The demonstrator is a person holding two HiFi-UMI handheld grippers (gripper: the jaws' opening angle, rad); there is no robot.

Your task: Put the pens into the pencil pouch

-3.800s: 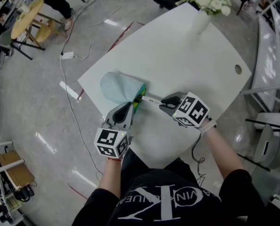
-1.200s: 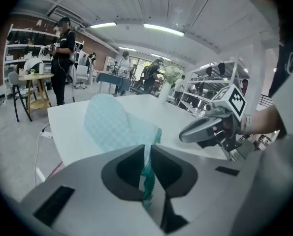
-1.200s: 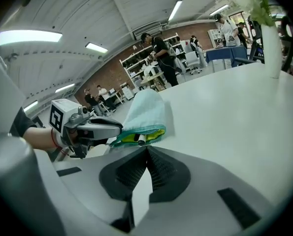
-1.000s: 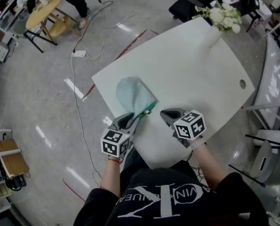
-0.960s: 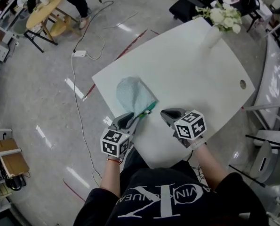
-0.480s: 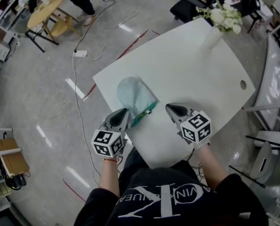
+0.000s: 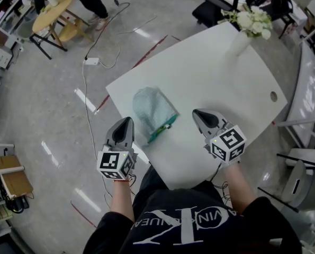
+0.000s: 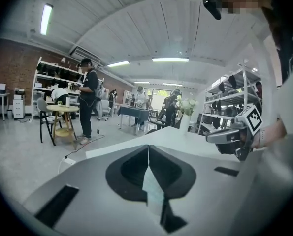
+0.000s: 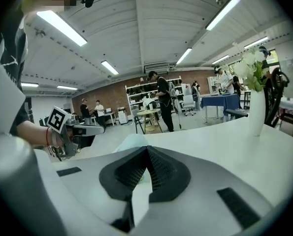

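Note:
The light teal pencil pouch [image 7: 153, 108] lies flat on the white table [image 7: 210, 73], its green mouth edge [image 7: 164, 128] toward me. No pen shows outside it. My left gripper [image 7: 127, 120] hovers off the table's near-left edge, apart from the pouch. Its jaws have just been closing and now meet with nothing between them [image 8: 148, 149]. My right gripper [image 7: 196, 111] hangs above the table to the right of the pouch, shut and empty [image 9: 146, 149]. The pouch's pale top [image 9: 131, 140] peeks over the right jaws.
A white vase of flowers [image 7: 241, 36] stands at the table's far corner, and a cable hole [image 7: 273, 95] is at its right edge. On the floor at far left are a round yellow table [image 7: 46, 12] and a power strip [image 7: 91, 61]. Office chairs [image 7: 215, 7] stand beyond.
Both grippers have lifted and drawn back from the pouch's mouth. The left one has let go of the green edge and closed. The pouch stays flat on the table.

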